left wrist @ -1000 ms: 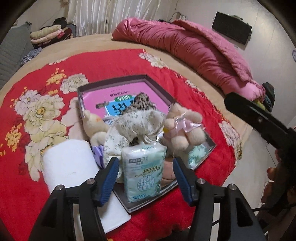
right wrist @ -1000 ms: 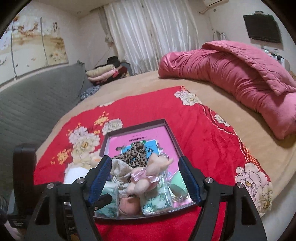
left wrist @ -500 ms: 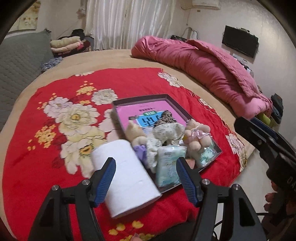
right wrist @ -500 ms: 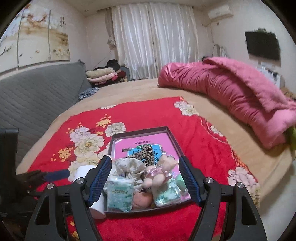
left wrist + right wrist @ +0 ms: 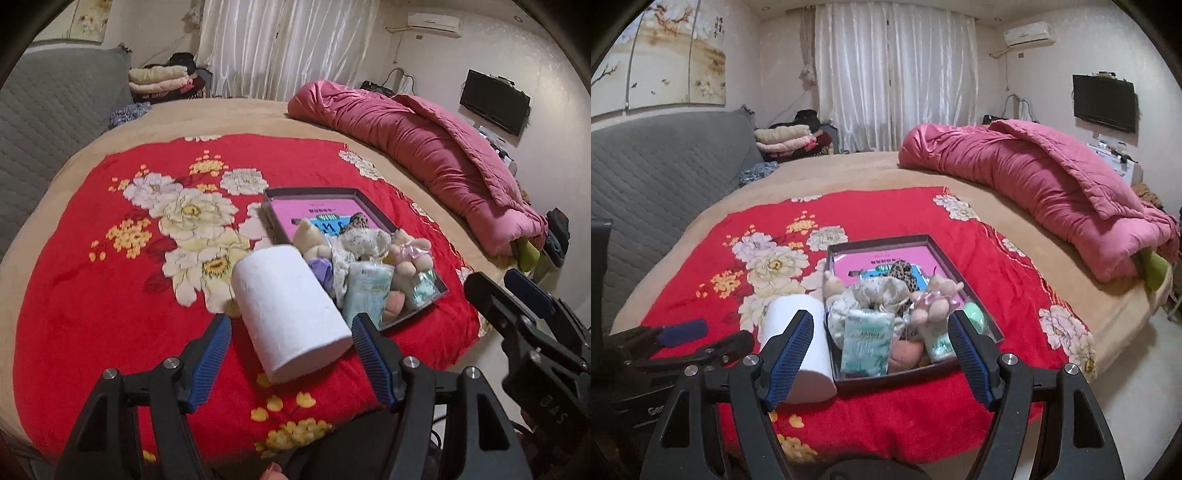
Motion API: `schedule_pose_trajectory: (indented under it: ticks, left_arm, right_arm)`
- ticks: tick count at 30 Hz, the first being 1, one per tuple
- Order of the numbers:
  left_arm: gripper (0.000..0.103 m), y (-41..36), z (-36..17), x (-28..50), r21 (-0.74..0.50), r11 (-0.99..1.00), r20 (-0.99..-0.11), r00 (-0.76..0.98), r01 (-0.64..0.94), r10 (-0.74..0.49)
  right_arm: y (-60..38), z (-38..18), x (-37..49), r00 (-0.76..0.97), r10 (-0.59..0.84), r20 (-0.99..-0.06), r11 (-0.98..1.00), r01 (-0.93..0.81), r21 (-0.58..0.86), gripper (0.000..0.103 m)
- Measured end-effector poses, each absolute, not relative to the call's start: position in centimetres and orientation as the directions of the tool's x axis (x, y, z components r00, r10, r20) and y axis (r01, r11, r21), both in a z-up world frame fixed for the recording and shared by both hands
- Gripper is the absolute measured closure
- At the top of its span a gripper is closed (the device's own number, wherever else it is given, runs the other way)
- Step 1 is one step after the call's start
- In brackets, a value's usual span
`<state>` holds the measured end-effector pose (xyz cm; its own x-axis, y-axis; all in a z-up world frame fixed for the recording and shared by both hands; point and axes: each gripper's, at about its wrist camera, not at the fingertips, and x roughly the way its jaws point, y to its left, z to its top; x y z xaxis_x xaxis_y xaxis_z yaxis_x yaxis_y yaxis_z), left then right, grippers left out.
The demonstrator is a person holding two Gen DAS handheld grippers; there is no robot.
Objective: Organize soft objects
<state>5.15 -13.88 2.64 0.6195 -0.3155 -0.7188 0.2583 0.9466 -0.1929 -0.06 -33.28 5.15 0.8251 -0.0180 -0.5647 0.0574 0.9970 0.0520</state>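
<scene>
Both your grippers have pulled back from the tray (image 5: 962,273) since a second ago, when they hung close over its contents; now the whole red floral blanket (image 5: 110,295) shows around it. Your left gripper (image 5: 291,354) has widened over that second and now stands with its blue pads apart and nothing between them; the white tissue roll (image 5: 291,306) lies on the blanket just beyond the fingertips, untouched. Your right gripper (image 5: 882,354) is likewise wide apart and empty, aimed at the tray's near edge.

That reads as a step finished: the tray holds the tissue pack (image 5: 866,341), the pink-bowed plush bear (image 5: 934,299), a second bear (image 5: 833,286) at the tray's left wall, the floral cloth (image 5: 875,291) and a leopard-print piece (image 5: 903,275), all bunched at the tray's near end. The roll, touching the tray's left side outside it, looks like the one soft thing left to place.

Mind the crowding: the tray's near end is full, while its far end, with the pink printed sheet (image 5: 871,264), is bare. The pink quilt (image 5: 1034,184) lies well to the tray's right, out of your way
</scene>
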Motion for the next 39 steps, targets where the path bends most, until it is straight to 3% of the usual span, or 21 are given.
schedule_pose_trajectory:
  ticks: [10, 17, 39]
  left_arm:
    - [0.036, -13.4, 1.6, 4.0, -0.214, 0.95, -0.743, 0.593, 0.229, -0.311]
    - [0.036, -13.3, 1.1, 3.4, -0.208, 0.955, -0.752, 0.59, 0.213, -0.295]
    - [0.036, -13.8, 0.6, 2.3, -0.172, 0.962, -0.77, 0.581, 0.21, -0.265]
  right_arm:
    - [-32.1, 4.4, -1.4, 0.824, -0.061, -0.564, 0.997, 0.077, 0.004, 0.027]
    - [-31.9, 3.0, -2.4, 0.79, -0.045, -0.612, 0.997, 0.076, 0.025, 0.027]
    - [-32.3, 2.1, -3.3, 0.78, -0.034, -0.625, 0.997, 0.072, 0.035, 0.027]
